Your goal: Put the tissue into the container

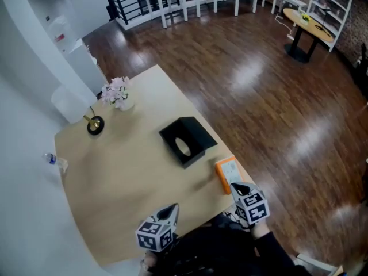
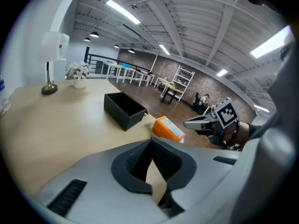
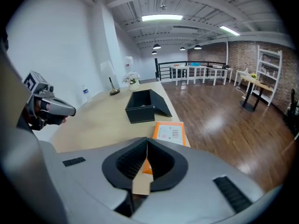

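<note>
Both grippers hang low at the near edge of the table, side by side and well apart. The left gripper sits over that edge toward the table's left half, its snout aimed across the tabletop. Its jaws are pressed together at the tips, with nothing between them. The right gripper is at the table's near right corner, also pointing away from the person — jaws closed tip to tip, empty. Each carries a marker cube on top, slightly tilted. The right hand wraps the handle behind its cube, and the left hand does likewise. Dark sleeves run back from both wrists.
</note>
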Demonstrator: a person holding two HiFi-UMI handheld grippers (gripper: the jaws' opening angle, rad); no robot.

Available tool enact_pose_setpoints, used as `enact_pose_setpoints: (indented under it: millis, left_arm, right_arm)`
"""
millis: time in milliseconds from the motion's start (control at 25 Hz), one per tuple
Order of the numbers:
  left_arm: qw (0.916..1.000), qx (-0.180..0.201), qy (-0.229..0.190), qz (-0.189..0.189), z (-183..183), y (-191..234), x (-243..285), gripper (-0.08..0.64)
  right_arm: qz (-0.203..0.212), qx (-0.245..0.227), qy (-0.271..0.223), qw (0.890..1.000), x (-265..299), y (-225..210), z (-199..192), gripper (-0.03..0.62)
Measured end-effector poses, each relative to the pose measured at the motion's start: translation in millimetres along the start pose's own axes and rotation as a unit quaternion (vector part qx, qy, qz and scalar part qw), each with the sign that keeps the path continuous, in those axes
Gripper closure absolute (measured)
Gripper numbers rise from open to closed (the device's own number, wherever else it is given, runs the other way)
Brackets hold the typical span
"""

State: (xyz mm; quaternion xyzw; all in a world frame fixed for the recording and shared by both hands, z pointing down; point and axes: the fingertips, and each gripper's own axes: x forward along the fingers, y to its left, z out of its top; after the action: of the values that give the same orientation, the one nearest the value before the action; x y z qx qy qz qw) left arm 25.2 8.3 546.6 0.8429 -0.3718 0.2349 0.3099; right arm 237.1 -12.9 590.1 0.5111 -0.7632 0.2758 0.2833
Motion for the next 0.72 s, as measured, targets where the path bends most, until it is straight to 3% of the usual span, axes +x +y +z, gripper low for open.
enact_pose_setpoints:
  millis: [40,120,160,280,440,720]
  left_arm:
    - [1.0000,-0.001,0.002,0.004,0.5,0.0,1.2,0.560]
    - [0.9999,-0.004,0.006,0.013,0.7,2.9,2.7,0.560]
    - [0.9998,-0.005,0.008,0.018,0.4,4.9,2.9,0.560]
    - [0.9994,-0.007,0.014,0.032,-0.3,9.2,1.3,0.560]
    - [0.9984,-0.010,0.020,0.052,-0.9,15.5,-3.9,0.560]
    - [0.9968,-0.023,0.023,0.073,-2.8,27.3,-11.5,0.560]
  right_arm:
    - [-0.012,0.003,0.007,1.000,5.3,-8.3,-2.5,0.558]
    - [-0.027,0.012,0.024,0.999,22.6,-21.1,-8.9,0.246]
    - [-0.031,0.017,0.029,0.999,32.5,-26.0,-11.5,0.192]
    - [-0.049,0.021,0.040,0.998,57.4,-40.8,-16.4,0.117]
    - [-0.048,0.026,0.070,0.996,86.1,-49.8,-23.7,0.084]
    - [-0.031,0.040,0.127,0.991,119.2,-47.8,-46.1,0.077]
